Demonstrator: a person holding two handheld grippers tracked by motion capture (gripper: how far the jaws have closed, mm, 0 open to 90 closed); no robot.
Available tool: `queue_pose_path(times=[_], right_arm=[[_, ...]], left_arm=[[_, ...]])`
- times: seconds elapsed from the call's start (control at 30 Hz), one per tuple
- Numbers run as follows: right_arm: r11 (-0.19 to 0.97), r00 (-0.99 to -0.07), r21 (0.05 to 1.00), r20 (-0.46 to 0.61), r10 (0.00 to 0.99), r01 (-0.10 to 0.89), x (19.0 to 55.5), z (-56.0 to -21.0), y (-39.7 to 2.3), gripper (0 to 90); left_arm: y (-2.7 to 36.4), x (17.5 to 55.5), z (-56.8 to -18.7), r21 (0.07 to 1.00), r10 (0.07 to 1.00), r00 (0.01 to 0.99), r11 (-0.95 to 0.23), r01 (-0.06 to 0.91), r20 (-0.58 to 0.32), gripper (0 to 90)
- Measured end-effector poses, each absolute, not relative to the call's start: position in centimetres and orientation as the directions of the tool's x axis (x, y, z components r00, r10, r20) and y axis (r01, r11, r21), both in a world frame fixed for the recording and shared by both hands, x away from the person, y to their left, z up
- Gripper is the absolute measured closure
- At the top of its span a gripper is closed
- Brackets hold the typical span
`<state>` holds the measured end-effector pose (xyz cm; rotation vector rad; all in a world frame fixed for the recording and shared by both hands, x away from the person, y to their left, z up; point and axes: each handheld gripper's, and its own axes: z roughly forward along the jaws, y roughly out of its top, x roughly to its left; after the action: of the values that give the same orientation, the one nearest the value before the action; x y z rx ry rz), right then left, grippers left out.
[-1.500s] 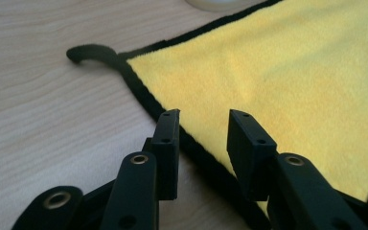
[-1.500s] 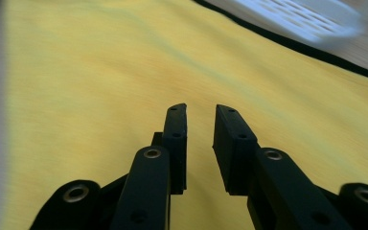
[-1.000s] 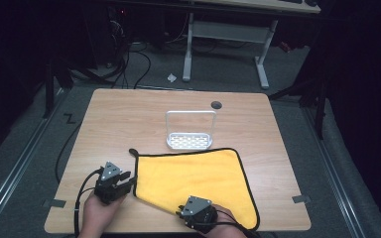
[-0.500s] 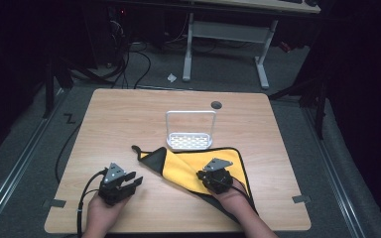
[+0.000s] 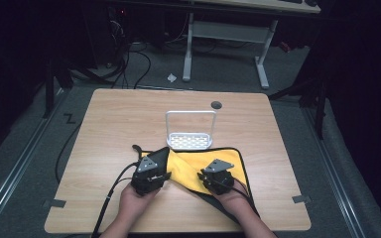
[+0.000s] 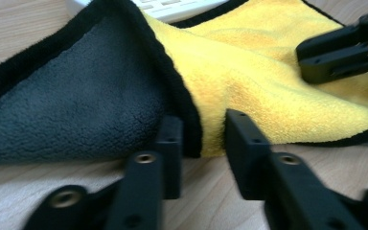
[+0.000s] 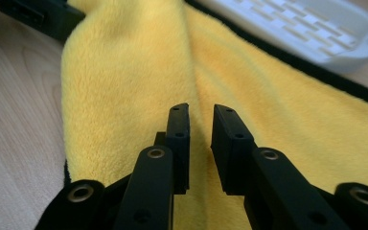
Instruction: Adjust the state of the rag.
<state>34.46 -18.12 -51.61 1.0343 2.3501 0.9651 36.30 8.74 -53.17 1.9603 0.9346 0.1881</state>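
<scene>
A dim lab or workshop: a bare wooden table [image 5: 119,119] on grey carpet, cables [image 5: 129,59] trailing over the floor, a desk frame [image 5: 225,34] behind.

Rack [image 5: 189,141] behind cloth [image 5: 213,157]; both on table [image 5: 114,119]

Fluffy yellow cloth [image 5: 206,163] with grey fleece underside on matt wooden table [image 5: 119,119].

Left claw [image 5: 154,166] with jaws just narrowed to a small gap; right claw [image 5: 213,174], close beside it, jaws just parted slightly.
</scene>
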Motion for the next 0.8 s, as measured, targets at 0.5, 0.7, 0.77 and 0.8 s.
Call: queue_pose_path(times=[0.5, 0.7, 0.77, 0.8], right_arm=[[0.390, -0.424, 0.694, -0.134, 0.896, 0.605, 36.3, -52.4, -26.9, 78.9], [0.355, -0.346, 0.692, -0.161, 0.924, 0.628, 36.6, -52.4, -29.8, 78.9], [0.339, -0.326, 0.696, -0.158, 0.932, 0.633, 36.7, -52.4, -30.5, 78.8], [0.330, -0.320, 0.698, -0.151, 0.935, 0.636, 36.8, -52.4, -30.7, 78.8]], left_arm=[[15.0, 30.6, -51.4, 0.749, 0.644, 0.679, -0.242, 0.617, -0.352, 81.2], [16.2, 27.5, -52.7, 0.697, 0.661, 0.663, -0.288, 0.657, -0.351, 80.5], [16.8, 26.7, -53.0, 0.692, 0.667, 0.650, -0.275, 0.668, -0.363, 80.0], [17.1, 26.3, -53.1, 0.691, 0.671, 0.645, -0.269, 0.671, -0.366, 79.5]])
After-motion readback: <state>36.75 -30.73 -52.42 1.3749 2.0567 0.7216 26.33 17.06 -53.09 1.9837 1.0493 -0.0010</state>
